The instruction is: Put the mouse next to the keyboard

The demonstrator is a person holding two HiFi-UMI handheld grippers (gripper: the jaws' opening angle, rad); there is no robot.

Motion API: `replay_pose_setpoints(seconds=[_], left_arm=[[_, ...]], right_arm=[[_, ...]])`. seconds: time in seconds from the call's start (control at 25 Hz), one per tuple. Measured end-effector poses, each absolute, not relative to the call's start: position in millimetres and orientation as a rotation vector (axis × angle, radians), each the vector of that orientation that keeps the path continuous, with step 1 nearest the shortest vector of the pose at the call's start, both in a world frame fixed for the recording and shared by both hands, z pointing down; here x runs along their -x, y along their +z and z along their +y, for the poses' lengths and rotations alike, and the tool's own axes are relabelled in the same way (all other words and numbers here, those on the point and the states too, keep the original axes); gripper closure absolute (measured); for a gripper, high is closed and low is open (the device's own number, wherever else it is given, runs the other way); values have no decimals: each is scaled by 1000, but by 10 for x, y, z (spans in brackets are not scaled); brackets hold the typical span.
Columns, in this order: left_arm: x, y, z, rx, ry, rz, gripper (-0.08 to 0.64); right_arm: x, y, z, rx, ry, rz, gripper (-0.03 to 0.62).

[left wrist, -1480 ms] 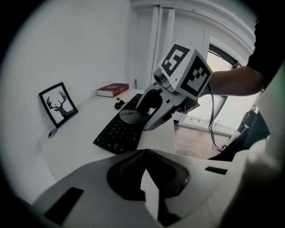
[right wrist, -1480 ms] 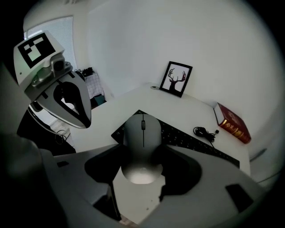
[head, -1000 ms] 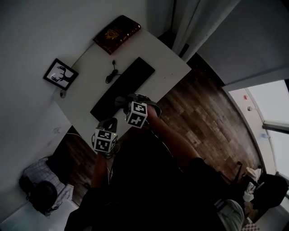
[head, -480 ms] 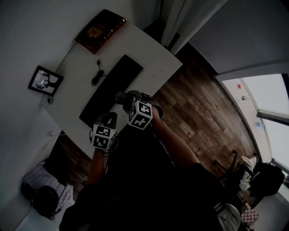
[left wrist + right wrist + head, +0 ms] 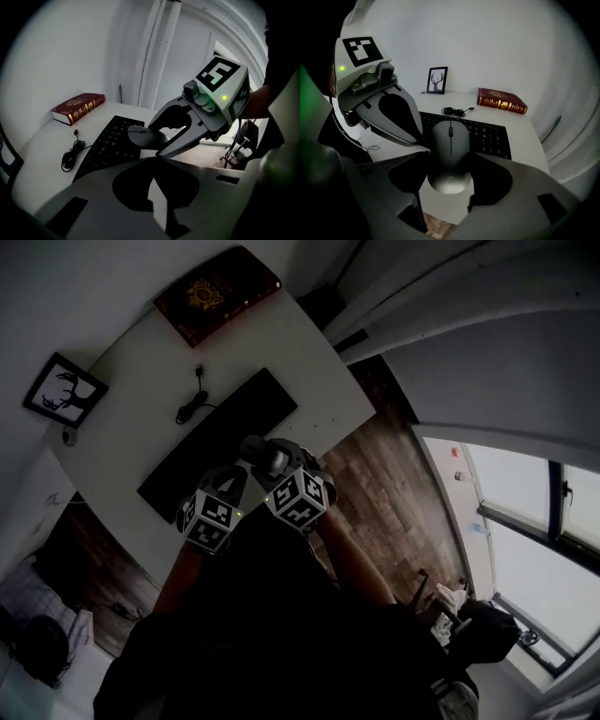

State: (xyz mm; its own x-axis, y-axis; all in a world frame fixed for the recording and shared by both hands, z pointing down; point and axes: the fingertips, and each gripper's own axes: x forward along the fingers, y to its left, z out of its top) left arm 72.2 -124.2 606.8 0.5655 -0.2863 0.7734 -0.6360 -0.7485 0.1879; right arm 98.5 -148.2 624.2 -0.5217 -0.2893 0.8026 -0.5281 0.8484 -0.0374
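— At the near edge of the table, right under the head camera, what are the two grippers doing?

— The right gripper [image 5: 451, 155] is clamped on the mouse [image 5: 450, 133]. One jaw presses each flank, and the wheel end points away at 12 o'clock. In the head view the left gripper [image 5: 154, 160] sits just beside it at 8 o'clock. Its jaws are pressed together with nothing between them.

— Where does that put the mouse?

— Over the near rim of the white table [image 5: 309, 362]. In the right gripper view a patch of wooden floor [image 5: 436, 227] shows below the mouse's tail. Whether the mouse touches the tabletop I cannot tell.

— And the keyboard?

— The black keyboard [image 5: 220, 437] lies just beyond the mouse. In the head view it runs on a slant from 8 o'clock to 2 o'clock. The mouse is on its near long side, towards the 2 o'clock end, and its nose overlaps the keyboard's front edge in the right gripper view.

— Anything past the keyboard?

— A coiled black cable [image 5: 190, 404] lies at 11 o'clock from the mouse, just beside the keyboard's far side. Farther out, near 12 o'clock, a dark red book [image 5: 217, 292] with gold print lies flat at the table's far end. Well off at 10 o'clock a black picture frame [image 5: 64, 390] showing a deer stands upright by the wall.
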Motion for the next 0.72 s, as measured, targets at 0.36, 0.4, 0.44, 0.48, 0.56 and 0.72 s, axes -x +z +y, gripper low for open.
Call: replay_pose_setpoints(seconds=[0.36,0.4,0.44,0.48,0.56,0.72], left_arm=[[-735,6066,-1433,-2357,960,-676,560],[-742,6044,-1450,-2360,953,-676,560],[-749,6027,-1469,-2361,945,-680,560],[-760,6019,-1493,-2358,937,-688,560],[-816,6034,-1576,-2348,920,-713,560],[-921,6095,-1855,-2320,905,-808,560]], right_arm=[[-1267,6192,-1969,-724,519,-2132,305],[-1310,6174,-2038,-742,535,-2135,305],[-1348,6164,-2115,-752,544,-2138,305],[-1388,6163,-2201,-754,540,-2139,305],[-1503,6179,-2403,-747,512,-2136,305],[-1715,6249,-2784,-747,518,-2138,305]])
